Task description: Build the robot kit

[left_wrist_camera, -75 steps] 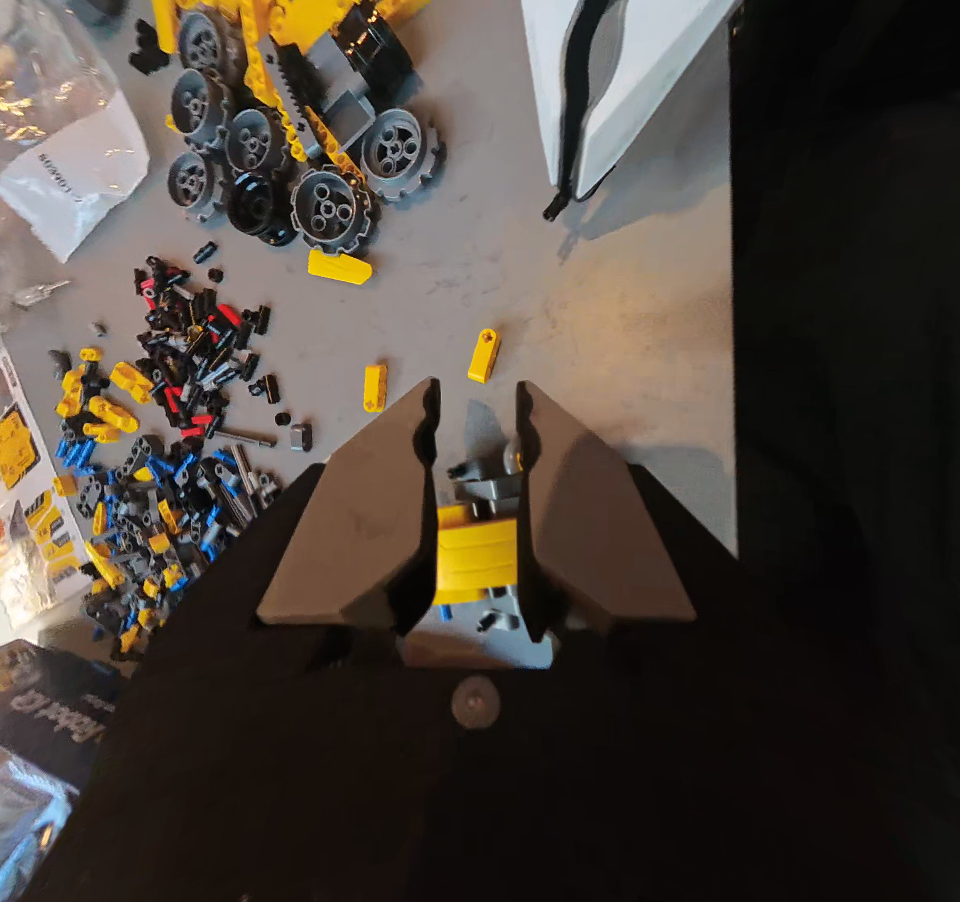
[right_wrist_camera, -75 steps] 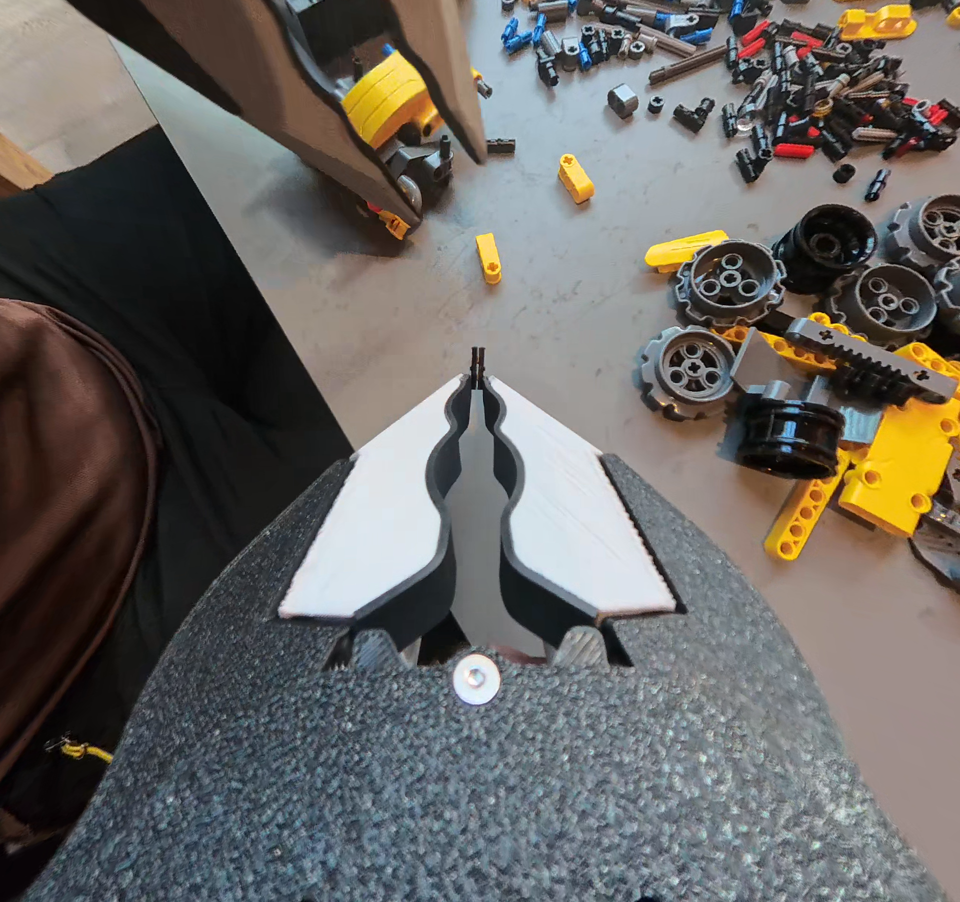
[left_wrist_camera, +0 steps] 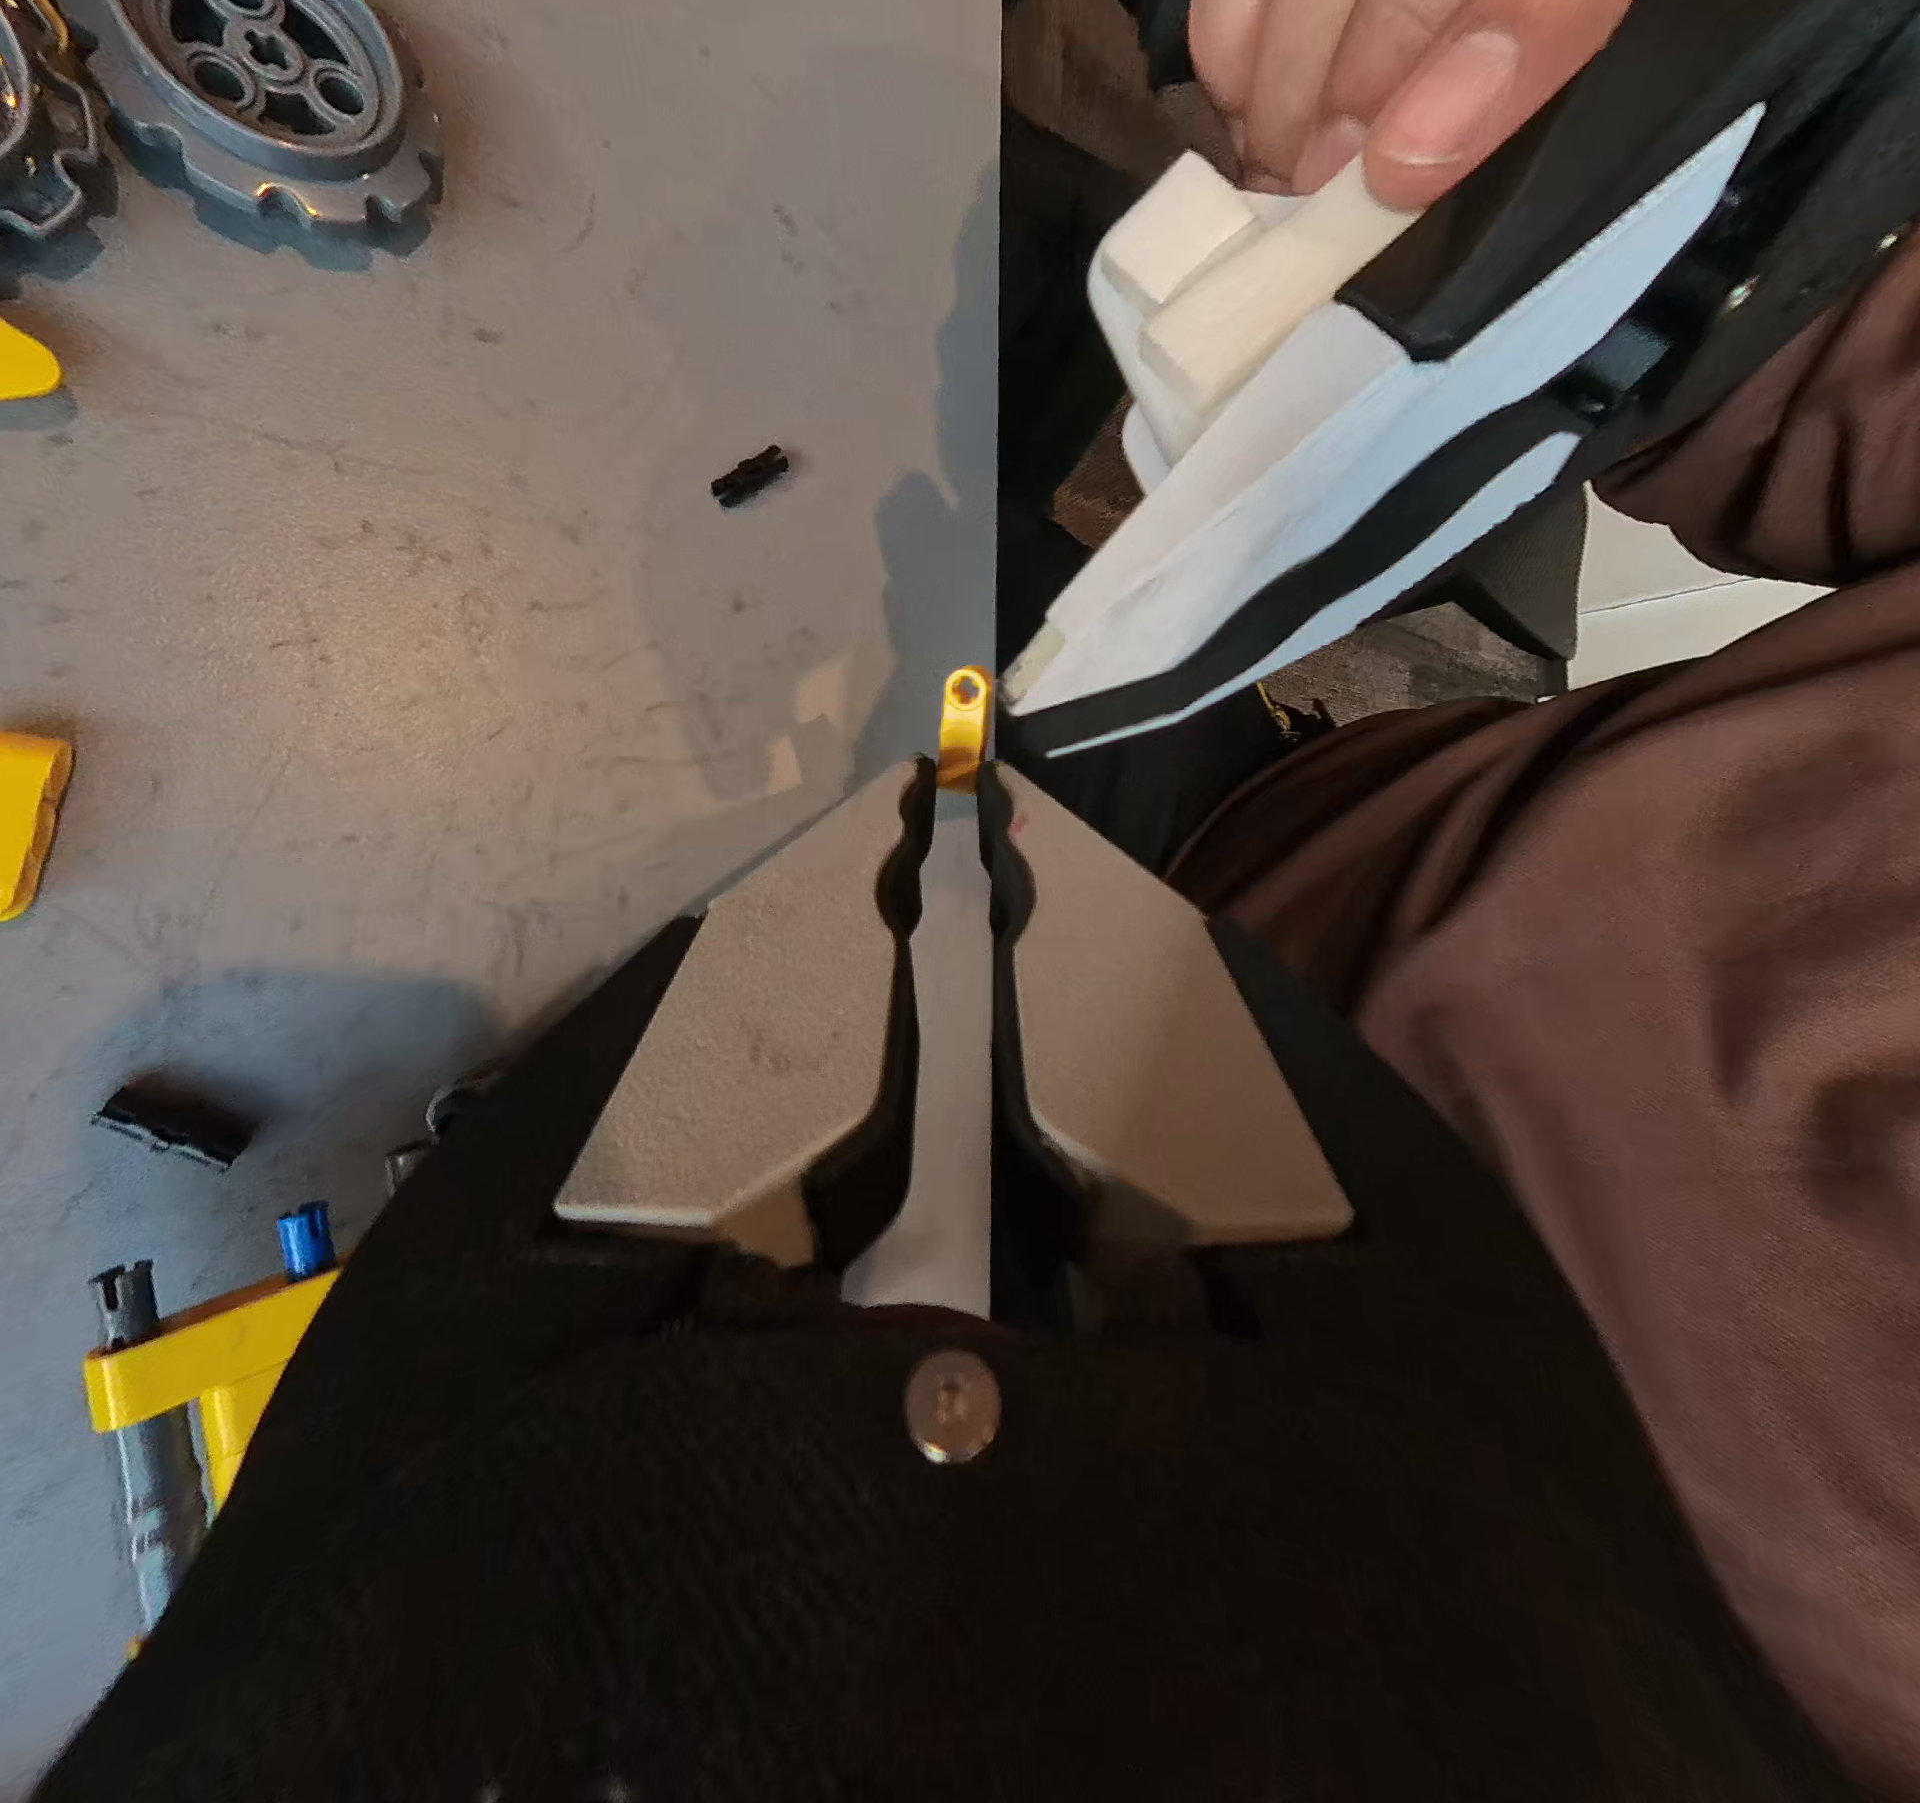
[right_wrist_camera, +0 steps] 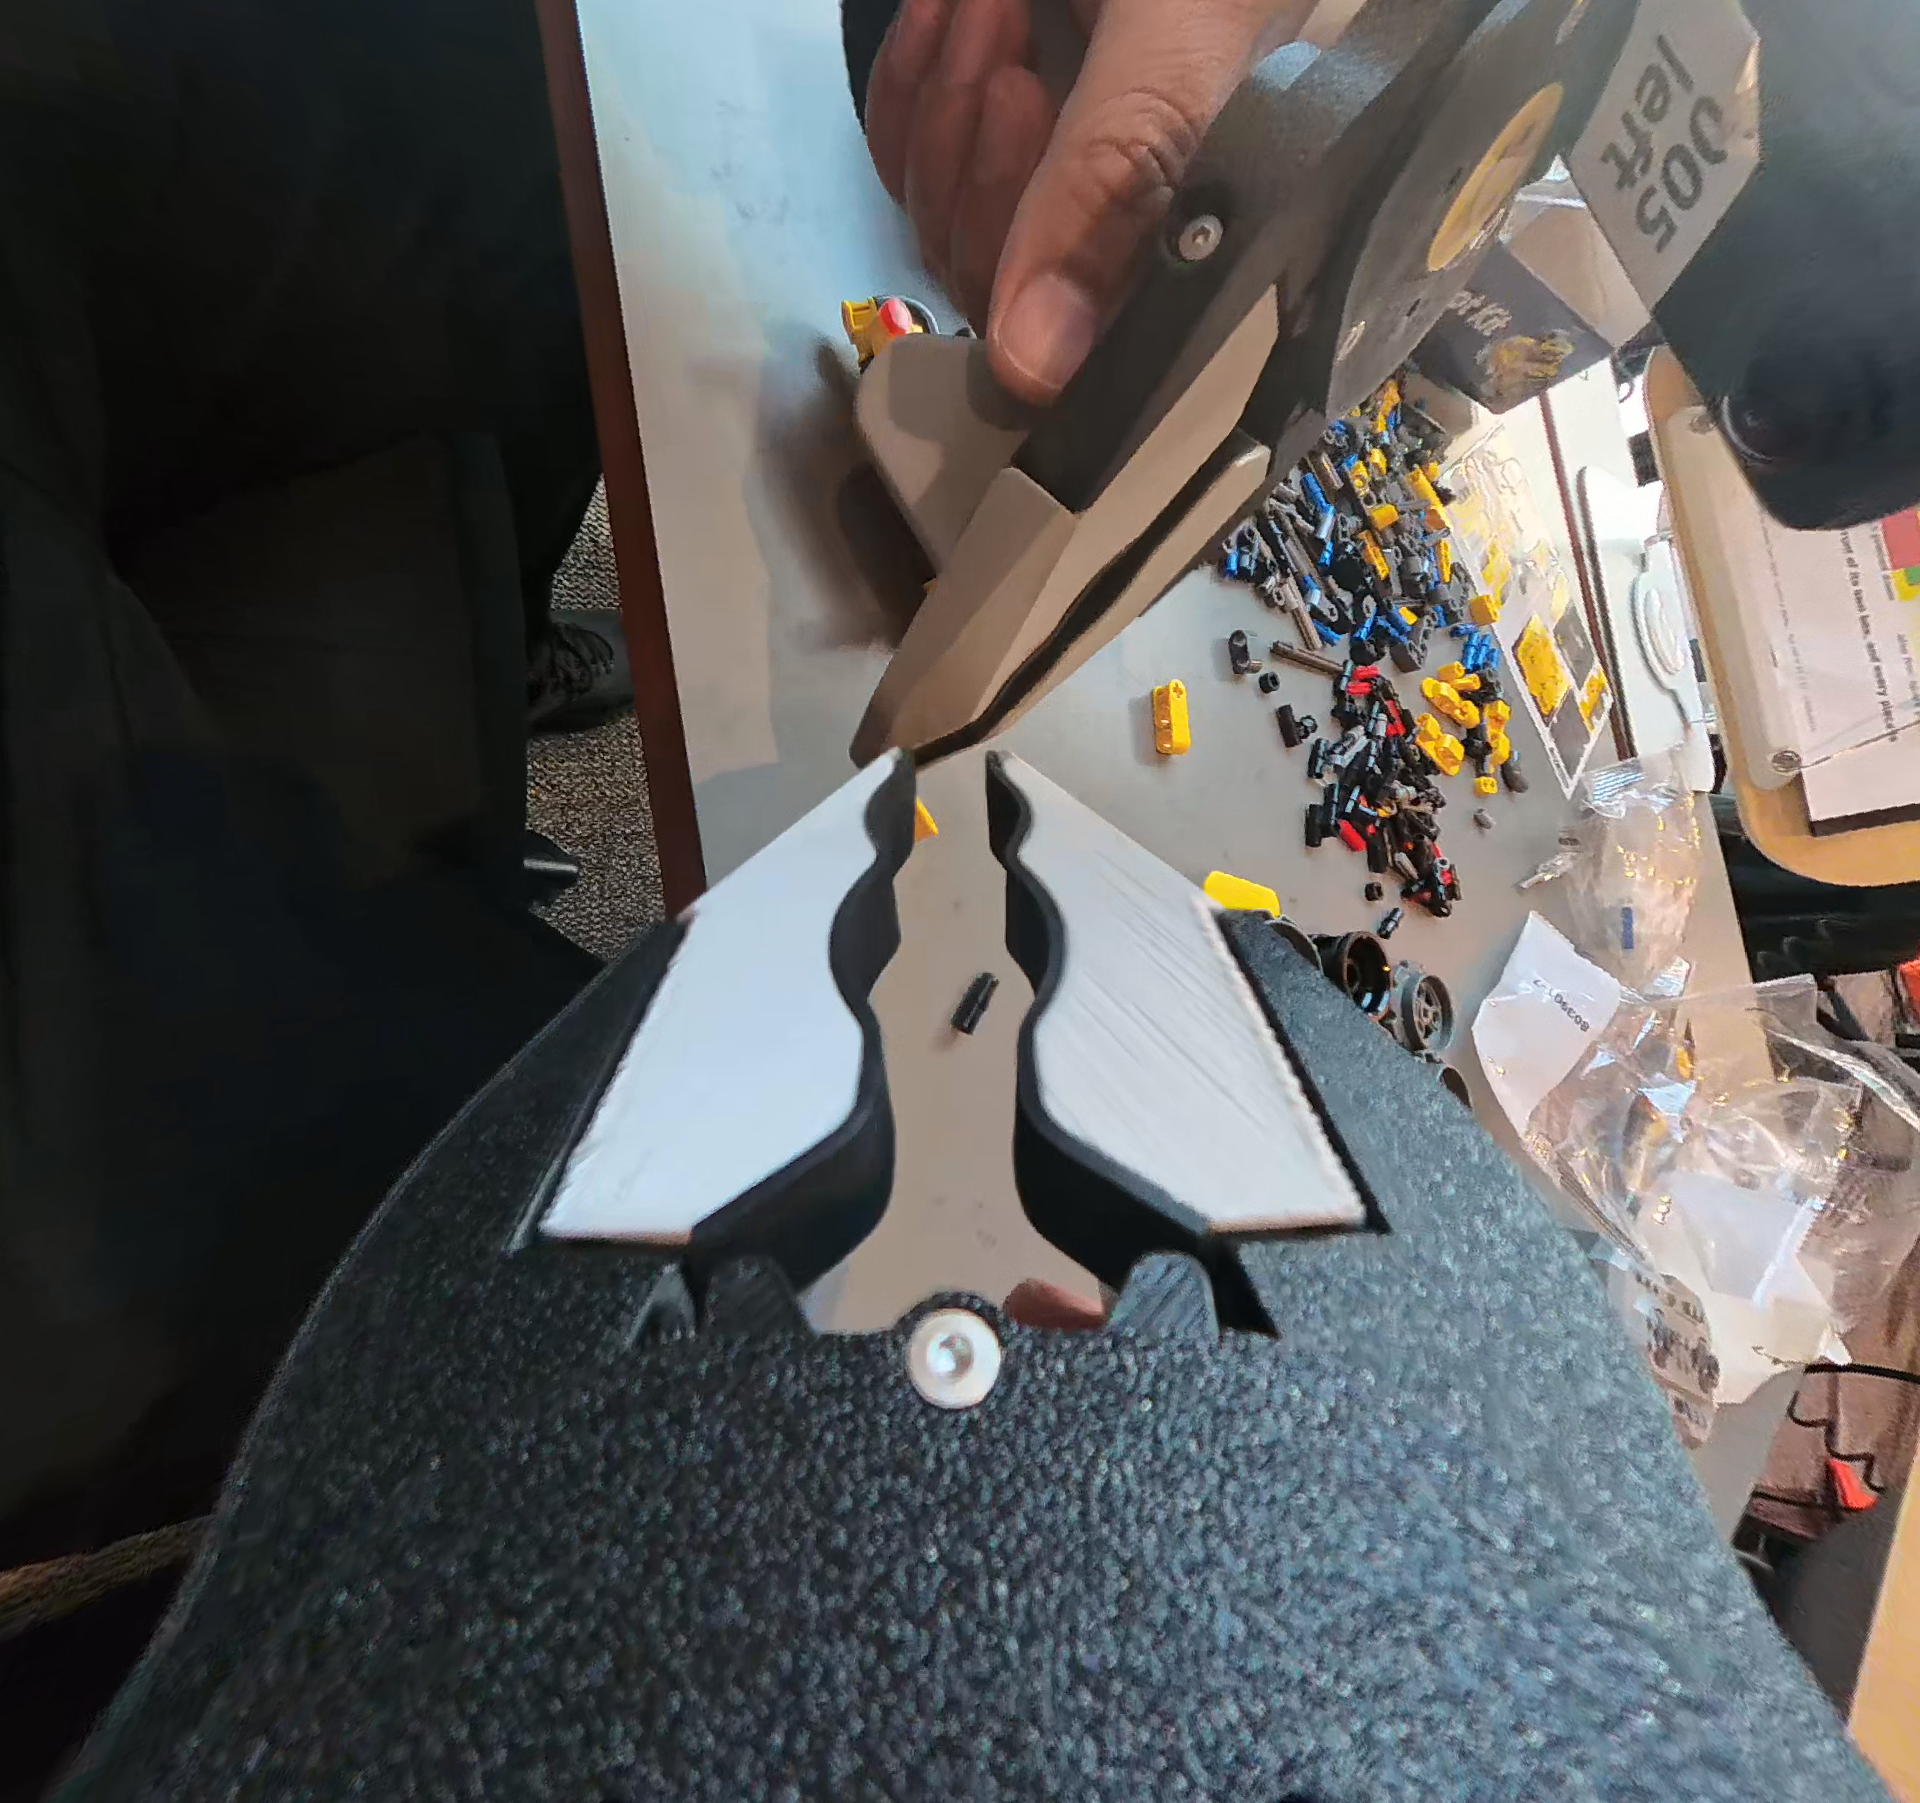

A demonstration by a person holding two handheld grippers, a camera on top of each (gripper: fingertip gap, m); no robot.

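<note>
Your left tool [left_wrist_camera: 954, 768] pinches small yellow piece [left_wrist_camera: 964, 714] at table [left_wrist_camera: 582, 527] edge | your right tool [right_wrist_camera: 948, 774] fingers apart, empty, tips beside it | black pin [left_wrist_camera: 750, 477] near

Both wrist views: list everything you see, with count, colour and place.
link: one, yellow, pinched in left gripper tips
pin: one, black, on table beyond left gripper
wheel: one, grey, far left
table: one, grey
brick pile: many, mixed colours, mid-table
beam: one, yellow, near pile
bags: several, clear, right edge
left gripper: shut on link
right gripper: open, tips near link
</note>
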